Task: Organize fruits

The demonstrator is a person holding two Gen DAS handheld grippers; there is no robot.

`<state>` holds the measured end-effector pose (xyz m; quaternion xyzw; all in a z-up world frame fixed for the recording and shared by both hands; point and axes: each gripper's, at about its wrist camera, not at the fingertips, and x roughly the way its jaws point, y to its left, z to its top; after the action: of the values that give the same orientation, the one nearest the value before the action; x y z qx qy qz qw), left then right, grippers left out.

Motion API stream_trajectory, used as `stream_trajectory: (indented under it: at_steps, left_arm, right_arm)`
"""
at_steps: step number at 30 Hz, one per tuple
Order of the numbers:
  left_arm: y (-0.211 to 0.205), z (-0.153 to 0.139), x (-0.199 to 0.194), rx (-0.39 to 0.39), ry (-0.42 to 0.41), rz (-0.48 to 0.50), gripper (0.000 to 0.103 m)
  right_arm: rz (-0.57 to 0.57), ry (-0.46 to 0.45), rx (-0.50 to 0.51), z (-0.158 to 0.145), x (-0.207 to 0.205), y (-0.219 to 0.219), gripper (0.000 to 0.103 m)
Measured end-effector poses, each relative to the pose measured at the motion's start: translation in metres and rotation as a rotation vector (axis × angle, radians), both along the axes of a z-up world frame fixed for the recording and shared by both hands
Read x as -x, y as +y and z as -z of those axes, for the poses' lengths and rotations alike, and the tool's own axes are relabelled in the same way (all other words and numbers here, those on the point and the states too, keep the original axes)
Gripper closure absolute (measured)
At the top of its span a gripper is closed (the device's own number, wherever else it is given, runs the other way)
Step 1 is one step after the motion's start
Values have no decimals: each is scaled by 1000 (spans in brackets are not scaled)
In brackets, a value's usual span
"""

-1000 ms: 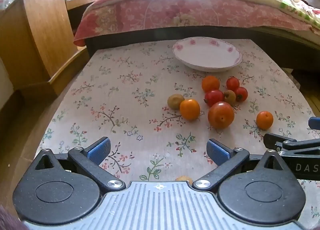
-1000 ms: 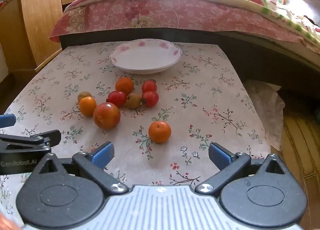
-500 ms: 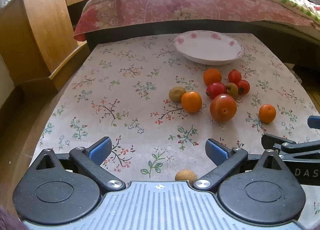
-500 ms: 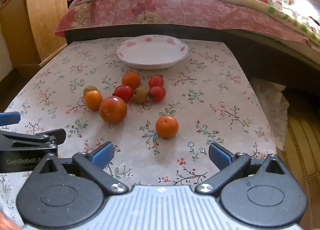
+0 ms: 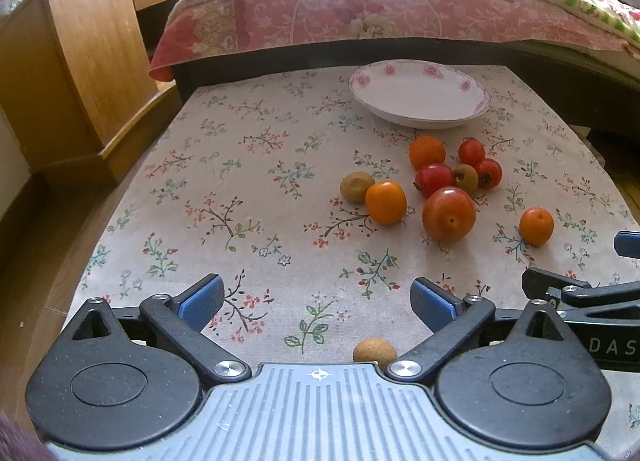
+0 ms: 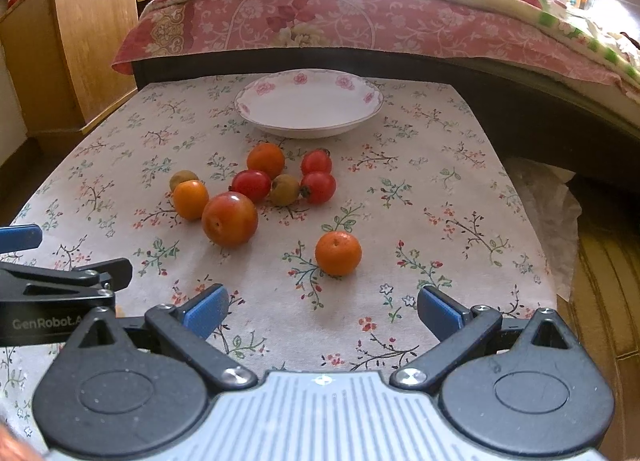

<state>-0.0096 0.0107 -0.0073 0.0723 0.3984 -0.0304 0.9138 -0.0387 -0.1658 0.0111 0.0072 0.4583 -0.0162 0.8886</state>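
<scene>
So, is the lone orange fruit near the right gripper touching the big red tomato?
Apart. In the right wrist view, bare tablecloth shows plainly between the lone orange fruit and the big red tomato.

— What sort of place is this?
— A home bedroom: a bed (image 6: pixel 360 21) with a pink flowered quilt (image 5: pixel 360 17) runs along the far side.
— Anything else?
— A wooden cabinet (image 5: pixel 80 61) far left, and a flowered cloth (image 6: pixel 440 189) on the tabletop.

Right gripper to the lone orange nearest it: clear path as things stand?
Probably yes. The right gripper is open, and only bare tablecloth lies between it and the lone orange, which sits apart from the other fruit.
</scene>
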Motion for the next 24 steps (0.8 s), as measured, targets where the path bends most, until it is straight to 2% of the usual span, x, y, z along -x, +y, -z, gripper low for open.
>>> stream_trajectory:
  at_steps: [24]
  left_arm:
    - [-2,1,2,0,5,0,6]
  right_arm:
    - [-3,4,-3,2,0,0,1]
